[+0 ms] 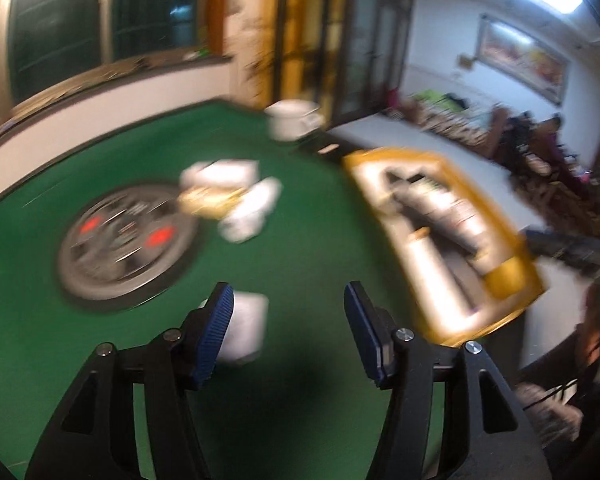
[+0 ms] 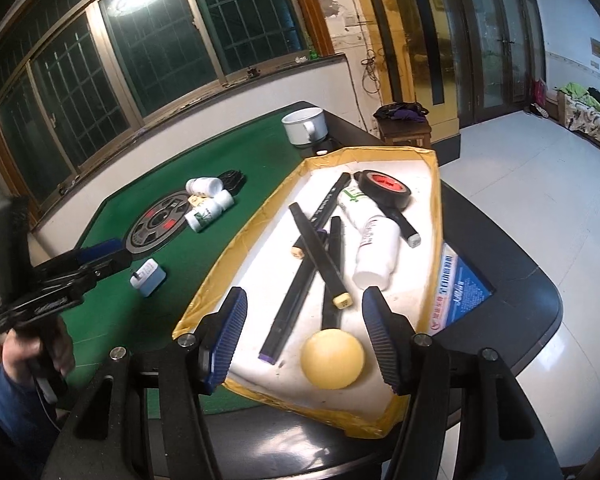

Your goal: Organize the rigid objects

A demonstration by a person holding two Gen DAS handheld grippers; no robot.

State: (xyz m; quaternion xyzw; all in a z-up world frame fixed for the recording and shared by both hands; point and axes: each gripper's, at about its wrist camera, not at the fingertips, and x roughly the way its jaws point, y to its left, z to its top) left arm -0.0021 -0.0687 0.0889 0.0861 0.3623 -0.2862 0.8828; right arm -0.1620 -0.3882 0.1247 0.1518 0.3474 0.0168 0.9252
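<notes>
Sorting hard odds and ends on a green felt worktop (image 2: 204,152)

Both claws are released, empty: right claw (image 2: 305,334) hangs over the smooth cream ball (image 2: 332,358) in the yellow-taped white tray (image 2: 256,224); only this sharp view shows long black markers (image 2: 296,276) crossed lengthwise inside. The blurred left claw (image 1: 289,334) points past a white charger block (image 1: 246,330).

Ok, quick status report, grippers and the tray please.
Left gripper open, empty, over green felt. Right gripper open around yellow ball, not gripping. Tray holds markers, tape, bottles. White charger loose, unobstructed.
</notes>
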